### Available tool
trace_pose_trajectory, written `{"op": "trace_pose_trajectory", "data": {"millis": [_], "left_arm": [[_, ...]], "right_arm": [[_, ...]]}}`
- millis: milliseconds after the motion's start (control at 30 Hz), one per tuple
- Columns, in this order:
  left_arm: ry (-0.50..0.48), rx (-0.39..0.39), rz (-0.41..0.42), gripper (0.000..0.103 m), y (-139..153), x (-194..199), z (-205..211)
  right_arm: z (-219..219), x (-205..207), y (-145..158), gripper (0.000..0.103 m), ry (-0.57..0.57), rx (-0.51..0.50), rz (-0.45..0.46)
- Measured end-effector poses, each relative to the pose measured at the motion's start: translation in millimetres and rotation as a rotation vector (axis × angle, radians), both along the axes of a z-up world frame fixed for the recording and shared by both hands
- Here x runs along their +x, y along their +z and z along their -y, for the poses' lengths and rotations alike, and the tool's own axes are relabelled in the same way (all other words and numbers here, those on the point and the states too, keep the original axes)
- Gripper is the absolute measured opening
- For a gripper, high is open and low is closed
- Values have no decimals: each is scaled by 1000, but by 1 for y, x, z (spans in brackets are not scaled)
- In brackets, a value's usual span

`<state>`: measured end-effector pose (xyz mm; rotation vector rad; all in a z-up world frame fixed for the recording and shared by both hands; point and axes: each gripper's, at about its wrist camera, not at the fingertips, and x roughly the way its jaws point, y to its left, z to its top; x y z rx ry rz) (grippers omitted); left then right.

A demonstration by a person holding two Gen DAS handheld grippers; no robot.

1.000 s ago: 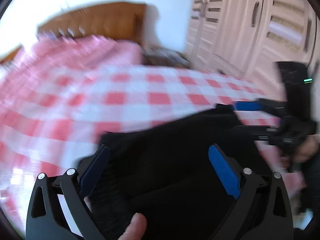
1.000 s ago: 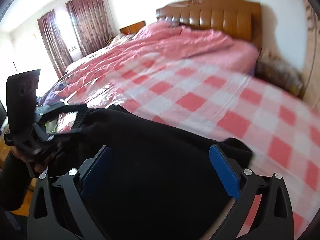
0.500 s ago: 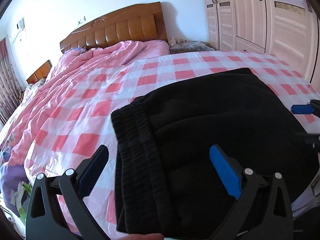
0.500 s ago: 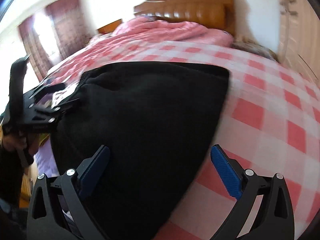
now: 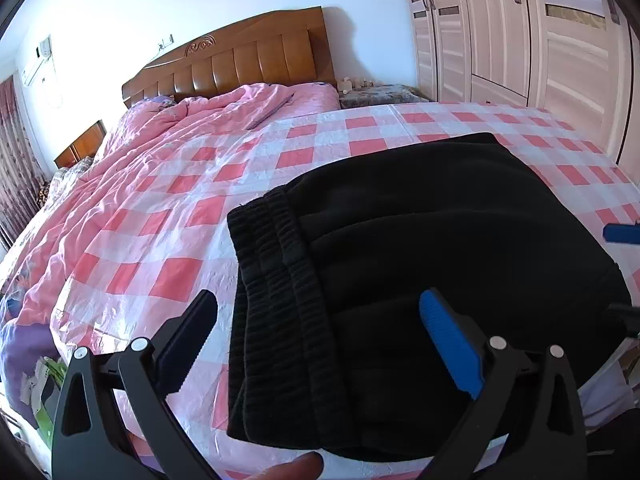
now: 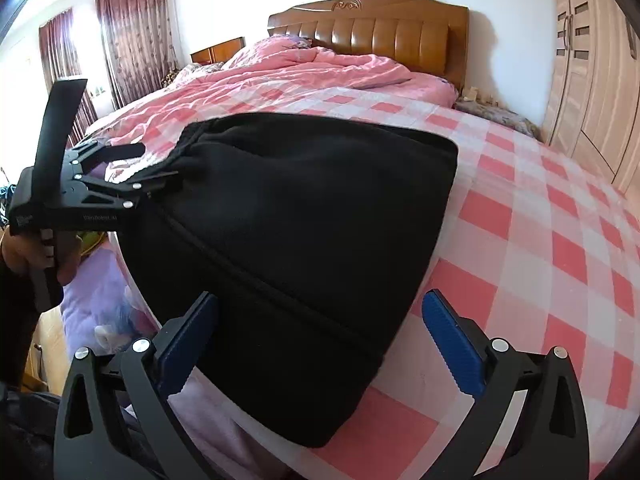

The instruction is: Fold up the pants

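Note:
The black pants (image 5: 432,248) lie folded in a thick stack on the pink checked bed cover, near the bed's front edge, ribbed waistband (image 5: 276,304) to the left. My left gripper (image 5: 320,340) is open and empty, just in front of the waistband end. My right gripper (image 6: 320,336) is open and empty in front of the other end of the pants (image 6: 304,232). The left gripper also shows in the right wrist view (image 6: 136,164), beside the waistband corner; its far finger looks apart from the cloth. One blue fingertip of the right gripper (image 5: 622,234) shows at the left wrist view's right edge.
The bed cover (image 5: 168,240) stretches back to a crumpled pink quilt (image 5: 200,124) and a wooden headboard (image 5: 240,60). White wardrobe doors (image 5: 540,40) stand to the right. Curtains (image 6: 128,40) hang at the left. Purple bedding and clutter (image 6: 96,300) lie below the bed's edge.
Both grippers drew back and steadied in front of the pants. The pants came to rest flat on the bed as a folded stack. Both grippers stayed open.

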<state>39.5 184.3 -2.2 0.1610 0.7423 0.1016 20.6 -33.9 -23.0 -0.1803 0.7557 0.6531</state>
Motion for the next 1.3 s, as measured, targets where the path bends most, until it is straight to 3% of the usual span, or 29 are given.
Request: {"op": "trace_pose_trajectory", "data": {"millis": [133, 200, 333, 433, 567, 600, 667, 867, 1067, 1300], "left_arm": [[21, -26, 10, 101, 4, -11, -11], [41, -130, 30, 101, 6, -23, -30], [54, -250, 26, 101, 1, -39, -59], [32, -457, -8, 101, -10, -38, -85], [-3, -621, -92, 102, -32, -21, -92], [-7, -719, -116, 102, -39, -17, -99], [-21, -812, -120, 100, -49, -17, -104], [-60, -817, -110, 82, -48, -16, -100], [-81, -789, -89, 75, -39, 9, -95], [-118, -769, -109, 74, -35, 65, -65]], "right_arm": [[6, 2, -2, 98, 1, 54, -57], [5, 4, -7, 98, 5, 71, -97], [7, 8, -13, 98, 26, 160, -174], [6, 8, -16, 99, 30, 160, -187], [9, 12, -28, 99, 27, 201, -247], [10, 12, -30, 99, 27, 213, -258], [12, 13, -34, 98, 25, 235, -275], [9, 6, -26, 87, 34, 231, -225], [16, 15, -18, 82, -16, 224, -190], [41, 62, -12, 80, -88, 227, -164]]}}
